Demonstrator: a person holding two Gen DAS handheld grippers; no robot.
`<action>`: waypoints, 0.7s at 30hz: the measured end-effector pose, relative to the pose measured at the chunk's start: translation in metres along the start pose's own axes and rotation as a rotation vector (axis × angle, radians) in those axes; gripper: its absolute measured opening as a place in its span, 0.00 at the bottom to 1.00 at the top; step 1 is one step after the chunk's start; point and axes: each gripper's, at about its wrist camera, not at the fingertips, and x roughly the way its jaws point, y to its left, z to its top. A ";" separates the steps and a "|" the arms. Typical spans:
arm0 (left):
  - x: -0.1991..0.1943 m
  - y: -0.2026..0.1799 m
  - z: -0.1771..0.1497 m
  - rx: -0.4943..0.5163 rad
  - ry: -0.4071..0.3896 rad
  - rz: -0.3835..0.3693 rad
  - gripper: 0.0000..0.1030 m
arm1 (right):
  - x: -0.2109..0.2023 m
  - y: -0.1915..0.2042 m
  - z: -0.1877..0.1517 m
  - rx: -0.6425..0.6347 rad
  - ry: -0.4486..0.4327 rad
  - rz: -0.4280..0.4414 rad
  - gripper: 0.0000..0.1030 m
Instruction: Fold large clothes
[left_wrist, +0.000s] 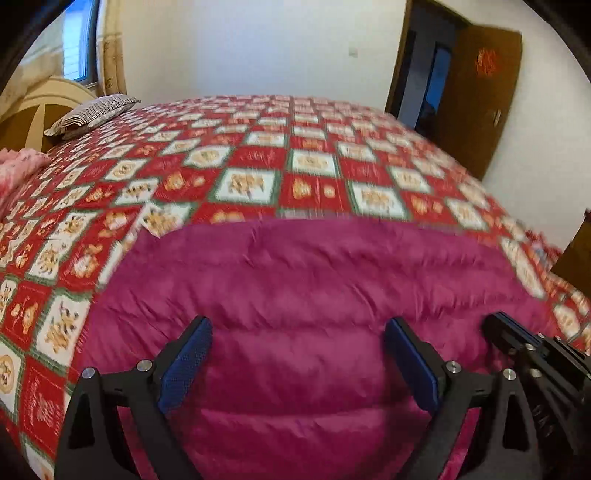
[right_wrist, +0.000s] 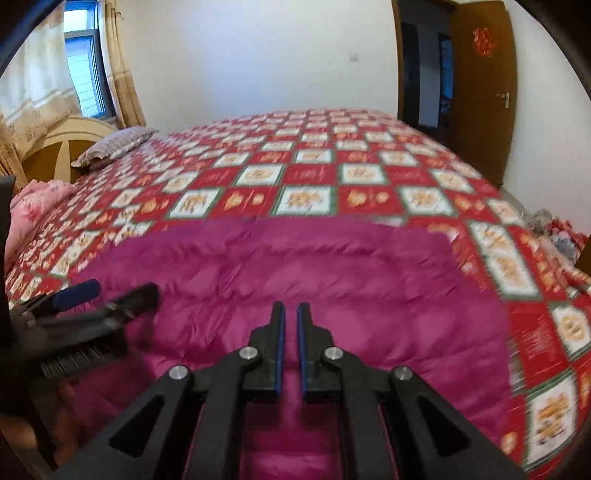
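A large magenta quilted jacket (left_wrist: 314, 295) lies spread flat on the near part of the bed; it also shows in the right wrist view (right_wrist: 295, 266). My left gripper (left_wrist: 297, 325) is open wide and empty, above the jacket's near part. My right gripper (right_wrist: 291, 306) has its blue-padded jaws nearly together with a thin gap, nothing between them, above the jacket. The right gripper shows at the left wrist view's right edge (left_wrist: 517, 339). The left gripper shows blurred at the right wrist view's left (right_wrist: 107, 295).
The bed has a red, white and green patchwork cover (left_wrist: 258, 155). A striped pillow (left_wrist: 96, 114) and a pink blanket (right_wrist: 33, 210) lie at its left by the headboard (right_wrist: 74, 144). A brown door (right_wrist: 480, 92) stands open at the far right.
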 end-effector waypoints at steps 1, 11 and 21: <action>0.005 -0.001 -0.004 0.002 0.007 0.010 0.92 | 0.007 0.000 -0.005 0.006 0.011 -0.007 0.07; 0.023 -0.008 -0.019 0.047 -0.053 0.076 0.95 | 0.024 0.002 -0.026 -0.039 -0.026 -0.037 0.05; 0.000 0.005 -0.018 0.040 -0.004 0.025 0.95 | 0.028 -0.009 -0.023 0.005 0.015 0.032 0.03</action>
